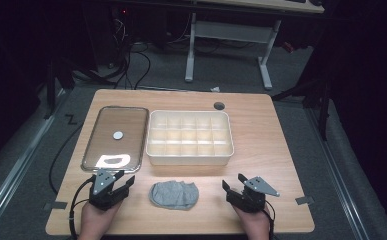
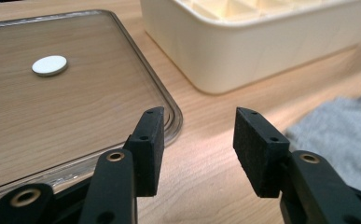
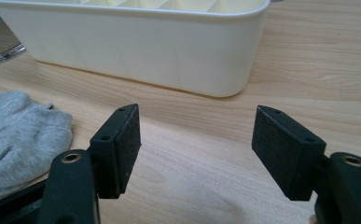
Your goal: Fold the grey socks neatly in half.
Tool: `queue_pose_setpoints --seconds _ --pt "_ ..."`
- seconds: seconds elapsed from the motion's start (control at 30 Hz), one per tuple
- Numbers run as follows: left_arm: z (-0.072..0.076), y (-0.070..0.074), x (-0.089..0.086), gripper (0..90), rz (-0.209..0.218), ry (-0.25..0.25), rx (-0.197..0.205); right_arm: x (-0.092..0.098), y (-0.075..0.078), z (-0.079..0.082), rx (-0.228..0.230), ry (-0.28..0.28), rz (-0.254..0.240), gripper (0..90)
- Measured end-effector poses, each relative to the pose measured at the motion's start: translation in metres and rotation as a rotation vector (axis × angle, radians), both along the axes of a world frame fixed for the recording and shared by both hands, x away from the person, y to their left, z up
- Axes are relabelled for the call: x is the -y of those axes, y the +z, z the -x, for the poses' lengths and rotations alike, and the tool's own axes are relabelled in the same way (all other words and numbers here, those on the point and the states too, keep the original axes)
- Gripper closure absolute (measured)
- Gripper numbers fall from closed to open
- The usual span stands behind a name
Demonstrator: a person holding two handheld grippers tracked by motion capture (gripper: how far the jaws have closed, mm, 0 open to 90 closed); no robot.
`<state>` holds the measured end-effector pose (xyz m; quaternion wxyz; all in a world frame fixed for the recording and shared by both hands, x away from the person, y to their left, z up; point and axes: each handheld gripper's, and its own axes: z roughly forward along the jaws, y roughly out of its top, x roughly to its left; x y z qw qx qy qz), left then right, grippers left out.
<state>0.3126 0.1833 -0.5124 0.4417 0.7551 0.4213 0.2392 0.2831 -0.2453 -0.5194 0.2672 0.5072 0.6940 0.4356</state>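
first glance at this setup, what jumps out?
The cream divider box at the table's middle, its compartments empty as far as they show, draws the eye first. Left of it lies a clear lid flat on the wood, with a white disc at its middle. Near the front edge a crumpled grey sock sits between the left gripper and right gripper, both with jaws open and holding nothing.

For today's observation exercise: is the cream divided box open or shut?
Open. The cream divided box has no lid on it; its compartments show from above, and a clear lid lies flat beside it.
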Motion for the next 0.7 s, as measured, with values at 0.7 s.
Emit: queue_pose_setpoints --seconds 0.7 --pt "0.005 -0.007 0.020 42.5 0.028 -0.098 -0.071 -0.020 0.000 0.001 -0.020 0.093 0.010 43.7"
